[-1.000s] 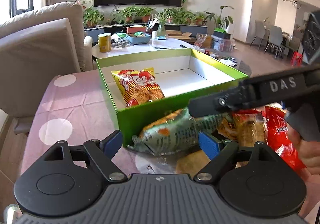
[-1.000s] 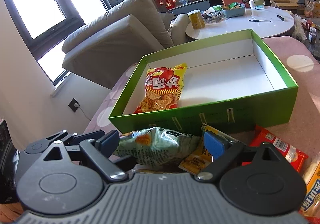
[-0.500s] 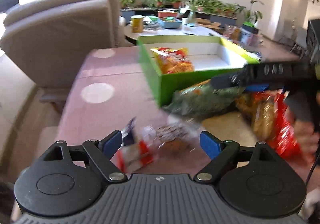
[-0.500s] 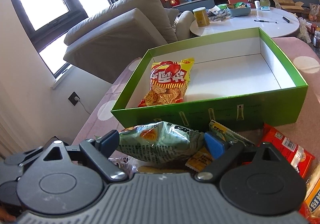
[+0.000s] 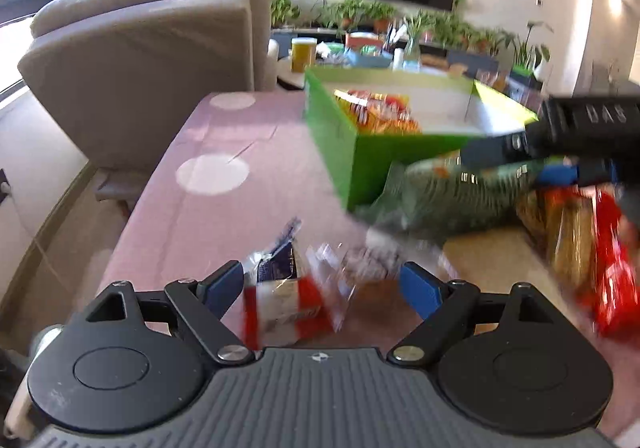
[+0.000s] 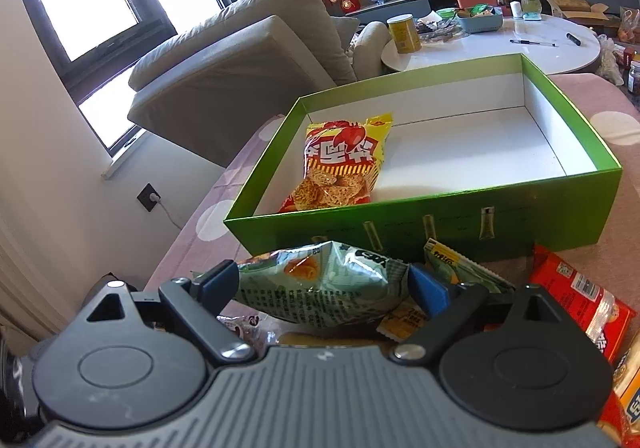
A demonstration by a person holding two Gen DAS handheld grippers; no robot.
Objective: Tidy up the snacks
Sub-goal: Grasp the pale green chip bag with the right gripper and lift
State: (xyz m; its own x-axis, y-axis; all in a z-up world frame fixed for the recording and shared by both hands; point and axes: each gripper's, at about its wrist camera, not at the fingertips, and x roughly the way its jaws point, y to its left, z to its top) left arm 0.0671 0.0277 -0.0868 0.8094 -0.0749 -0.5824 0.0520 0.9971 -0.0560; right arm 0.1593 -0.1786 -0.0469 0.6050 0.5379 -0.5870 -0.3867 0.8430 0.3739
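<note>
Box (image 6: 472, 224), one green, one yellow snack bag (image 6: 340, 164) inside

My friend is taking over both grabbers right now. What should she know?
Left gripper: open, over a red-and-white snack packet, not gripping.
Right gripper: open around the green chip bag, which lies on the table against the front of the green box; I can't tell if the pads press it.
Done: one yellow-red chip bag lies in the box.
Left: green bag, red packet and the other loose snacks go in.
</note>
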